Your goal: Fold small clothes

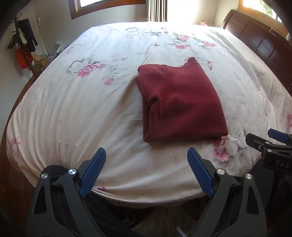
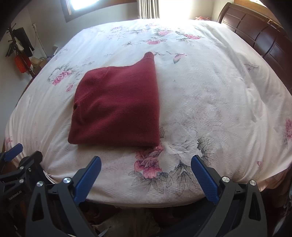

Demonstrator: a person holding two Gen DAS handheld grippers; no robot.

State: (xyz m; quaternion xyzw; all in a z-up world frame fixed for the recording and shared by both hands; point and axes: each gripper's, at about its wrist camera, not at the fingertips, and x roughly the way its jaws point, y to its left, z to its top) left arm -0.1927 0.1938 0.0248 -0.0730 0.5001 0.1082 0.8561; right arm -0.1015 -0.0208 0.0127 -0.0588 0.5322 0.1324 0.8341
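Note:
A dark red sweater lies folded into a compact rectangle on the floral bedspread, its ribbed cuff sticking out at the far corner. In the right wrist view the same sweater sits left of centre. My left gripper hovers over the near edge of the bed, short of the sweater, blue pads wide apart and nothing between them. My right gripper is likewise open and empty, near the bed's edge and to the right of the sweater. Each gripper shows at the side of the other's view.
The white bedspread with pink flowers covers the whole bed. A dark wooden headboard rises at the right. A coat stand with hanging items and boxes stand by the left wall. Windows and a curtain are behind.

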